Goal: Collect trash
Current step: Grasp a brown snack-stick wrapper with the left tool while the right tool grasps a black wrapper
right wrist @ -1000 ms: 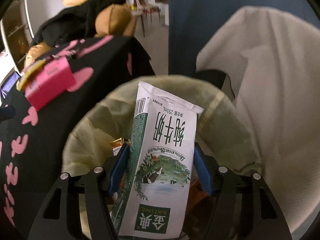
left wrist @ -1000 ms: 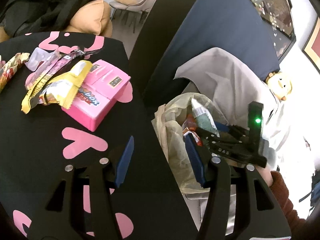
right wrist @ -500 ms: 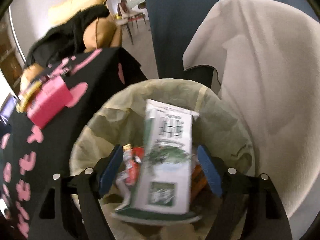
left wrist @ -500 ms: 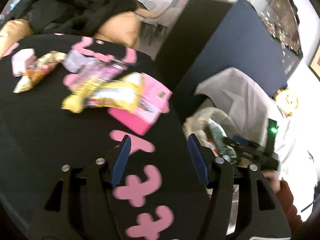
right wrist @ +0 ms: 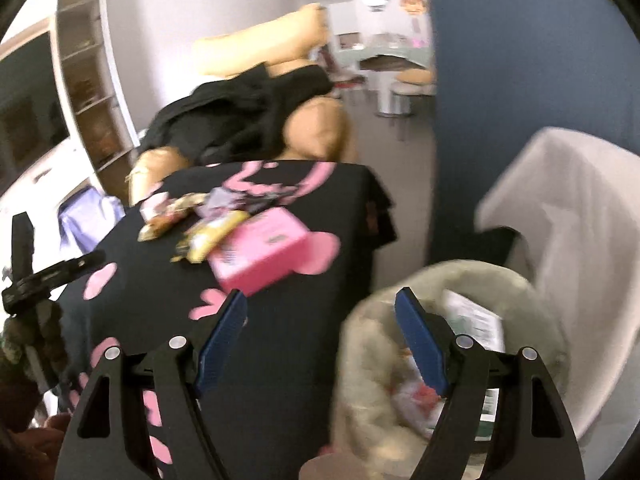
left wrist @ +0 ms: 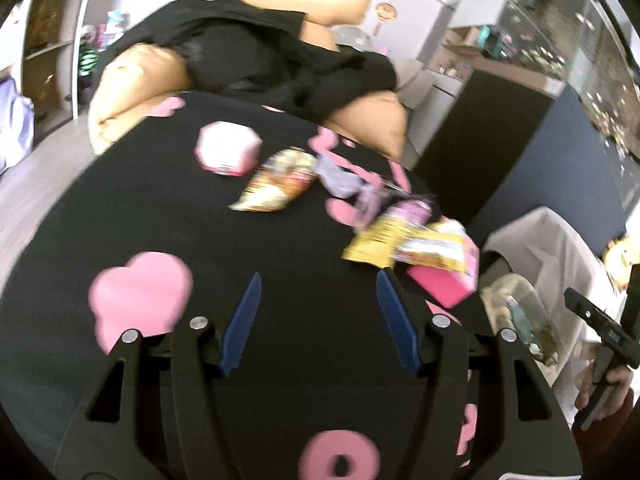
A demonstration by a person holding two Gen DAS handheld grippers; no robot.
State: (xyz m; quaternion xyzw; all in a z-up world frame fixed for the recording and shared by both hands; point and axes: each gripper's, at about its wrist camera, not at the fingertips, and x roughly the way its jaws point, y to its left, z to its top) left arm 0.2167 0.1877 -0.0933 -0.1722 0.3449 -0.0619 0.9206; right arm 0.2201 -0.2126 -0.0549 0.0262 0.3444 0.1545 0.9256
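Observation:
My left gripper (left wrist: 318, 320) is open and empty above the black table (left wrist: 160, 216) with pink shapes. Ahead of it lie a yellow snack wrapper (left wrist: 416, 246) on a pink box (left wrist: 444, 280), a crumpled colourful wrapper (left wrist: 276, 182), a purple wrapper (left wrist: 352, 184) and a small pink-and-white box (left wrist: 228, 150). My right gripper (right wrist: 320, 334) is open and empty, over the gap between the table edge and the lined trash bin (right wrist: 452, 344). The green-and-white milk carton (right wrist: 476, 328) lies inside the bin. The pink box (right wrist: 260, 250) also shows in the right wrist view.
A white-draped chair (right wrist: 576, 232) stands beside the bin. A dark blue partition (right wrist: 516, 80) rises behind it. A large tan plush with black cloth (left wrist: 248, 56) sits beyond the table. Shelves (right wrist: 88, 92) stand at the left.
My right gripper opened and let the milk carton drop into the bin, then swung left toward the table. My left gripper moved left over the table, away from the bin.

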